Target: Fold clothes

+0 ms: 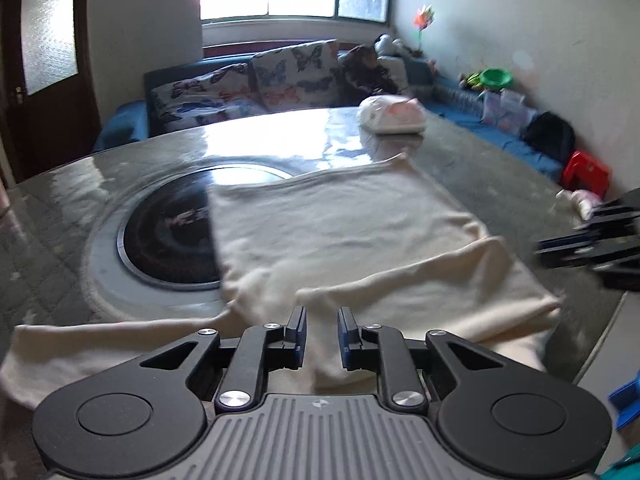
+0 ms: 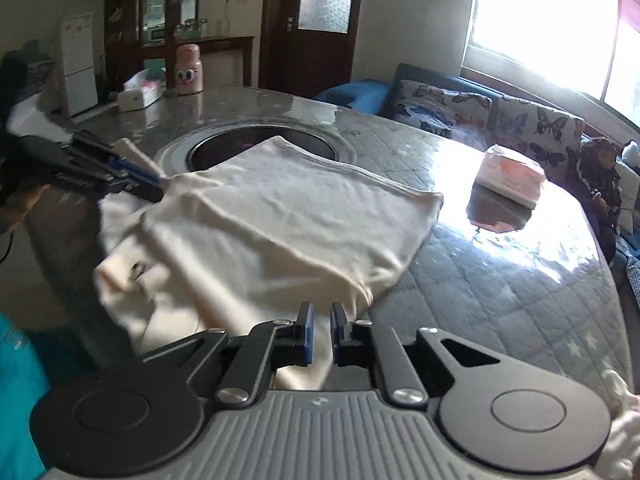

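Cream shirt (image 1: 344, 232) spread flat on the round tabletop (image 1: 480, 160), far corner draped over the dark inset hob (image 1: 172, 236), near part hanging past the tabletop's near edge. Long axis running from the near edge toward the sofa (image 1: 248, 84). Bare quilted surface open to the shirt's right, out to a tissue pack (image 2: 512, 178). Left gripper (image 1: 322, 330) low over a fold at the near edge, jaws apart, cloth between but not pinched. Right gripper (image 2: 320, 330) likewise over the near hem, jaws slightly apart, grip on the cloth unclear. Pink bottle (image 2: 189, 70) and box (image 2: 140, 90) well apart at the far rim.
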`<state>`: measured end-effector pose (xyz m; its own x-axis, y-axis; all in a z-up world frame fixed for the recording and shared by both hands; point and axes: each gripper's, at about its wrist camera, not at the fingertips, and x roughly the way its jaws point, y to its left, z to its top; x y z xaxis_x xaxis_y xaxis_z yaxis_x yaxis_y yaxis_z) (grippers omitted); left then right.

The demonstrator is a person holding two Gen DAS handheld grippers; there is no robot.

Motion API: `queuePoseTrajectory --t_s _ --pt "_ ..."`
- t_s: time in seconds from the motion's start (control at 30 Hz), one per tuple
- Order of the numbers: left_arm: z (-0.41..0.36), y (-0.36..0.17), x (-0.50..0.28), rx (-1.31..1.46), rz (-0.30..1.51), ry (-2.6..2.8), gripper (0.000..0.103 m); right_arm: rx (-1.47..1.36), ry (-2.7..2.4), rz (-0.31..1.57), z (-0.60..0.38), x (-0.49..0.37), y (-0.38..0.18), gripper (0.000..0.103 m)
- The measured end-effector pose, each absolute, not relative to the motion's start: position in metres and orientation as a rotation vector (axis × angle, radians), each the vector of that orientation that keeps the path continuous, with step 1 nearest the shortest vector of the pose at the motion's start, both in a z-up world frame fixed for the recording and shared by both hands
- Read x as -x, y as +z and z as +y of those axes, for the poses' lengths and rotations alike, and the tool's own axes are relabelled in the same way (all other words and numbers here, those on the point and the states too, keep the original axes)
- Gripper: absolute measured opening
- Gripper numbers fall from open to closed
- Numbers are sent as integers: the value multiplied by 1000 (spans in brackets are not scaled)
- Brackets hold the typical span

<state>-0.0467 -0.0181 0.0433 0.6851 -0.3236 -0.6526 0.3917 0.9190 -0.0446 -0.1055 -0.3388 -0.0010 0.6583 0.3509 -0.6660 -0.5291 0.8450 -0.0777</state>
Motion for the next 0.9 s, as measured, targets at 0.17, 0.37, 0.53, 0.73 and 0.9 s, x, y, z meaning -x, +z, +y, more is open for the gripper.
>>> queuePoseTrajectory --t_s 0.17,0.37,0.53,0.73,0.9 --pt "-25 24 39 -78 749 -416 18 219 511 702 -323 76 -19 18" --pt "-13 20 44 -53 750 -410 21 222 502 728 -314 67 -27 20" --pt "14 27 47 -11 727 -327 43 249 568 707 -286 66 -18 27" --pt "66 31 55 48 713 -156 47 291 709 706 -232 62 -21 27" --pt "118 32 61 112 699 47 47 321 779 709 -196 57 -28 27"
